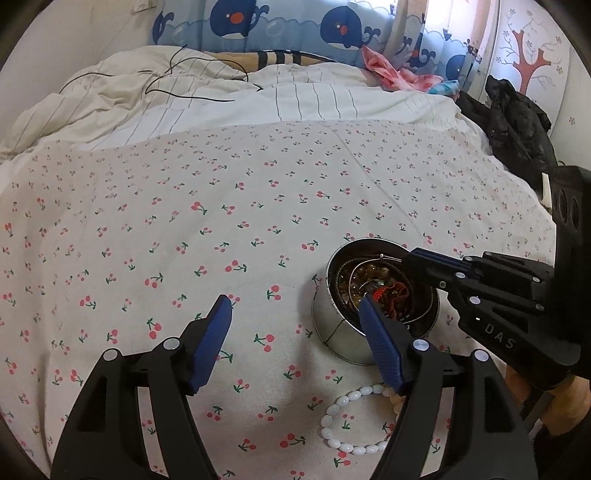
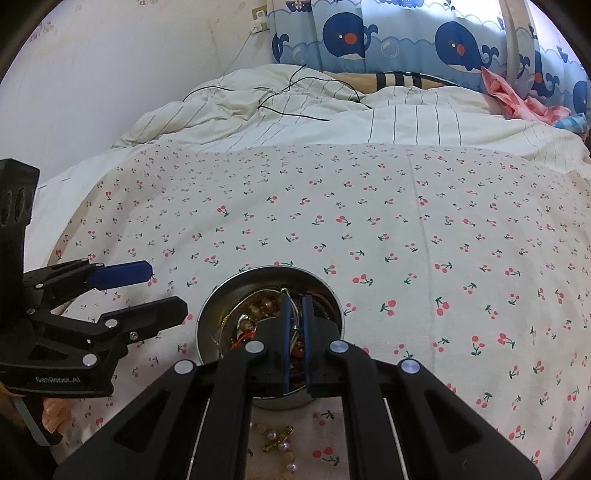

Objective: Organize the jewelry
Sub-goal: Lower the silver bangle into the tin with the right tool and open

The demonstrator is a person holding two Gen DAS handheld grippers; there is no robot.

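So we're working on a bed, and the cherry-print sheet takes up most of both views. Behind it there's a rumpled striped duvet with a thin black cable snaking over it, then whale-print curtains along the back, and a white wall on the left side. A black garment is heaped at the bed's far right edge, with a bit of pink fabric near the curtains.

Down on the sheet sits a round metal tin, packed with a tangle of jewelry: brown beads, red cord, thin wire hoops. Our right gripper is dipped into the tin with its blue pads nearly pressed together; wire loops sit in the narrow gap, but we can't tell if it's actually pinching one. Our left gripper hangs spread wide just beside the tin, holding nothing.

A white bead bracelet lies on the sheet right in front of the tin, partly hidden behind the left gripper's finger. A small beaded piece with gold bits lies there too.
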